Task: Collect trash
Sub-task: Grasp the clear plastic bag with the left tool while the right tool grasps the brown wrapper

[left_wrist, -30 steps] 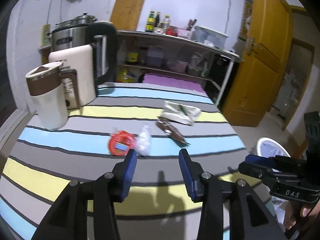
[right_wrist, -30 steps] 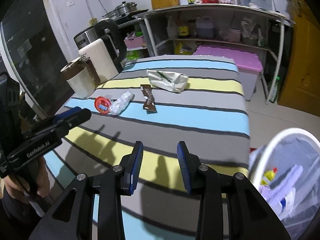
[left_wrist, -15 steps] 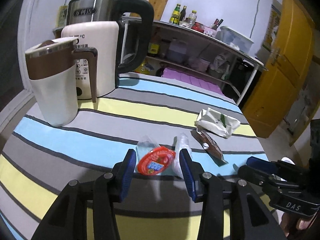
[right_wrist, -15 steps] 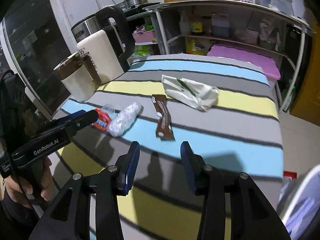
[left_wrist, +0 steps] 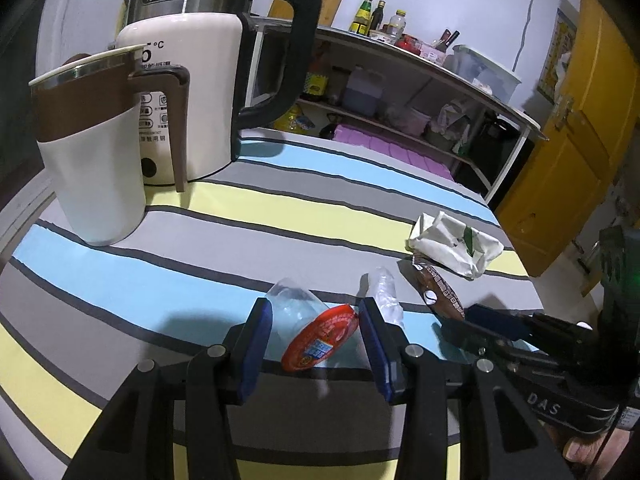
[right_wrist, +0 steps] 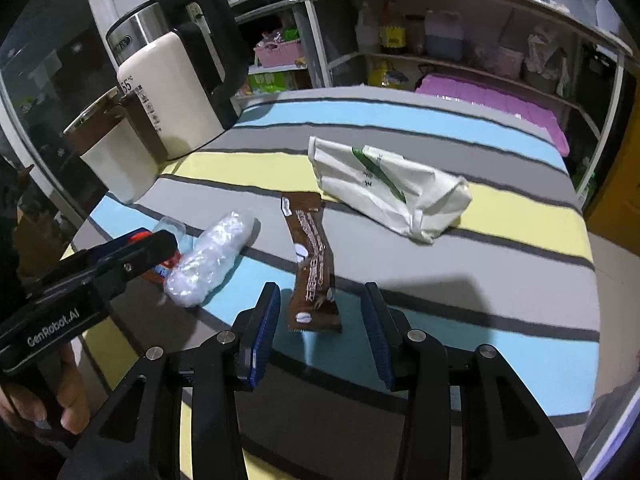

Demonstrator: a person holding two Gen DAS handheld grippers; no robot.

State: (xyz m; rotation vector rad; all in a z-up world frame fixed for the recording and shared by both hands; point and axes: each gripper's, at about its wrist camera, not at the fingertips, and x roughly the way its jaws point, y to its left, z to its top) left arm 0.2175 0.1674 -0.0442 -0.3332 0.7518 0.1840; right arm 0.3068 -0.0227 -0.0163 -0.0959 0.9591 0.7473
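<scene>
A clear plastic cup with a red lid [left_wrist: 320, 338] lies on its side on the striped tablecloth [left_wrist: 280, 208]. My left gripper [left_wrist: 314, 320] is open and straddles it, pads at either side. A brown snack wrapper [right_wrist: 314, 264] lies flat. Its near end sits between the jaws of my right gripper [right_wrist: 320, 304], which are closing with gaps still showing on both sides. A crumpled clear plastic wrap [right_wrist: 212, 260] lies left of the wrapper. A white paper bag [right_wrist: 384, 188] with green print lies beyond it.
A cream kettle with a black handle [left_wrist: 192, 92] and a white-and-brown mug [left_wrist: 92, 152] stand at the table's far left. Stocked metal shelves [left_wrist: 400, 92] stand behind the table, and a yellow door [left_wrist: 568, 152] is to the right. A hand [right_wrist: 48, 400] holds the left gripper.
Both grippers moved forward and down over the table. The left came over the red-lidded cup and now straddles it. The right swung from the bin side to the brown wrapper.
</scene>
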